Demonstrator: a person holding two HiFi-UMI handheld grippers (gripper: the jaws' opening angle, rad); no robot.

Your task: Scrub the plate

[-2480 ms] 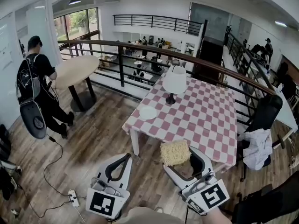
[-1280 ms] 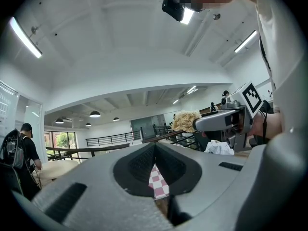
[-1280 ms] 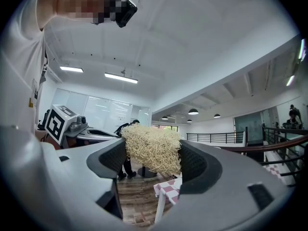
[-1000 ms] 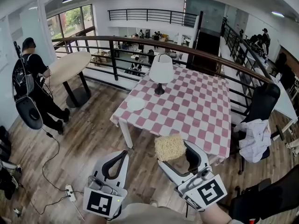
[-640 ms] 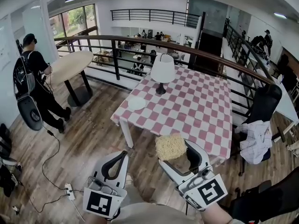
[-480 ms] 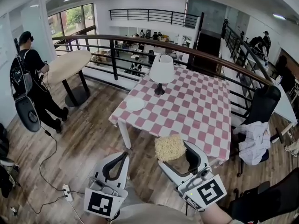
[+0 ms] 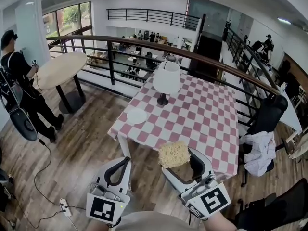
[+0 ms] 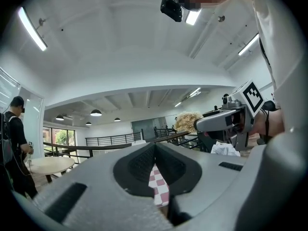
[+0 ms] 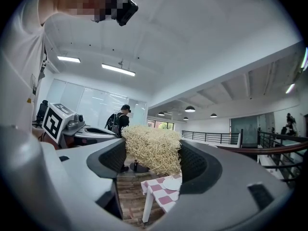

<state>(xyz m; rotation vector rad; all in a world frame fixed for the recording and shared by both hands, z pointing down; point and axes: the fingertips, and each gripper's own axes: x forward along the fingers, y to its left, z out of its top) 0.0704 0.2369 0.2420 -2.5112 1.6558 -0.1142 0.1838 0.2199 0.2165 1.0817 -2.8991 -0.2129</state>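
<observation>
Right hand-held gripper (image 7: 177,159) grasping scrubber (image 7: 173,154), up in the air at 6 o'clock of the surface (image 7: 207,121) | left hand-held gripper (image 7: 126,161) clenched, empty, at 9 o'clock of the right | plate (image 7: 136,115) sits on the surface, 11 o'clock from scrubber, well apart, 8 o'clock of lamp (image 7: 166,79)

The head camera looked from high up, forward and steeply down, at the table (image 7: 202,114) some way ahead, with the left gripper (image 7: 126,160) and right gripper (image 7: 175,159) close beneath it. The left gripper's camera sat low, short of the table, tilted up toward the ceiling (image 8: 144,47), catching only a sliver of table. The right gripper's camera, equally low, faced the table's near left corner. All three shared the table and the person (image 7: 17,81) left of it.
</observation>
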